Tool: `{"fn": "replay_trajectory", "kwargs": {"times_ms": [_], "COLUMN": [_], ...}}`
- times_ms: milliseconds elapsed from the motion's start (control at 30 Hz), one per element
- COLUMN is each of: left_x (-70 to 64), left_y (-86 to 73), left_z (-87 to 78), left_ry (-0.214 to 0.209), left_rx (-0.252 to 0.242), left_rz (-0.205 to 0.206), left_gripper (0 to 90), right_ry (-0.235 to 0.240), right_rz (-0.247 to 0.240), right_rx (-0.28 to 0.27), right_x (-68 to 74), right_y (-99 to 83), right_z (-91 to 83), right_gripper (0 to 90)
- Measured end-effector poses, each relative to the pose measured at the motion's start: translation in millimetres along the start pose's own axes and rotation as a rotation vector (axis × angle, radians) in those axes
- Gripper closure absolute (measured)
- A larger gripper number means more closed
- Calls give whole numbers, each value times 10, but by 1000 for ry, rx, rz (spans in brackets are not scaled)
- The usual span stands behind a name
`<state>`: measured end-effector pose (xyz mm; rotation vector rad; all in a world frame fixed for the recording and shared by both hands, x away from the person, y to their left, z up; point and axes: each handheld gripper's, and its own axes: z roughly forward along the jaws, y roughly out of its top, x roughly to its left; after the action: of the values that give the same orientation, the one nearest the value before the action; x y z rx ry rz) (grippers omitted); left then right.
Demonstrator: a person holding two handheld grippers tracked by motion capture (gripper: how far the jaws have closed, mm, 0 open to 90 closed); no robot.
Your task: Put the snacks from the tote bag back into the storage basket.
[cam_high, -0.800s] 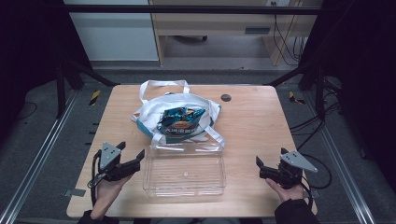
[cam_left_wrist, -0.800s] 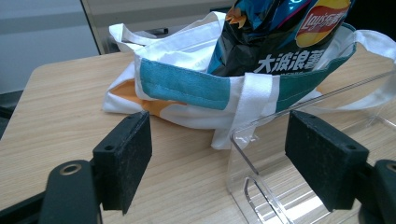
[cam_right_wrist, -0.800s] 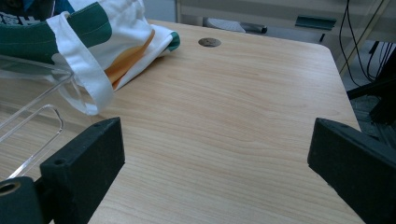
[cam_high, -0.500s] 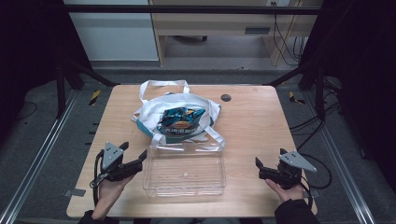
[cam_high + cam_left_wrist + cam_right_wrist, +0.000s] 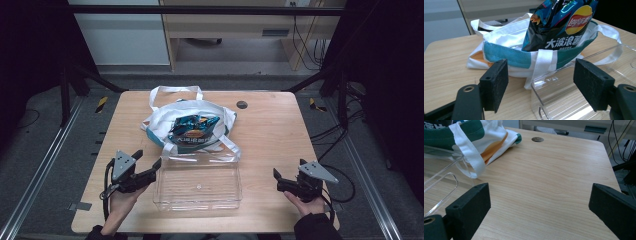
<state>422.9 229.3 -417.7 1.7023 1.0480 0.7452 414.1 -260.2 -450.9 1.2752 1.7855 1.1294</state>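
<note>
From the high view we see our left gripper (image 5: 142, 167) at the near left corner of the clear tray (image 5: 198, 187), jaws apart and empty. Our right gripper (image 5: 281, 181) rests well to the tray's right, jaws apart too. The one chip bag (image 5: 192, 126) sits in the one tote bag (image 5: 165, 120), just beyond the tray's far edge, its long axis running left to right. The left gripper is the nearer, with the chip bag far and to the right of its jaws.

In the left gripper view, the chip bag (image 5: 560, 23) stands up out of the tote bag (image 5: 506, 53), ahead of the open jaws.

In the right gripper view, open jaws face bare surface (image 5: 554, 175), the tote bag (image 5: 489, 137) far left.
</note>
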Motion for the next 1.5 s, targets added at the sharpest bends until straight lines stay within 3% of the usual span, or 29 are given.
{"fn": "replay_trajectory", "kwargs": {"times_ms": [633, 1500], "left_x": [-52, -138], "left_y": [229, 451], "left_z": [10, 320], "left_ry": [-21, -28], "left_rx": [-35, -16], "left_rz": [-5, 21], "left_gripper": [283, 277], "right_ry": [-5, -7], "right_rz": [-5, -9], "right_rx": [3, 13], "right_x": [9, 15], "right_y": [-2, -12], "right_z": [18, 21], "right_gripper": [41, 42]}}
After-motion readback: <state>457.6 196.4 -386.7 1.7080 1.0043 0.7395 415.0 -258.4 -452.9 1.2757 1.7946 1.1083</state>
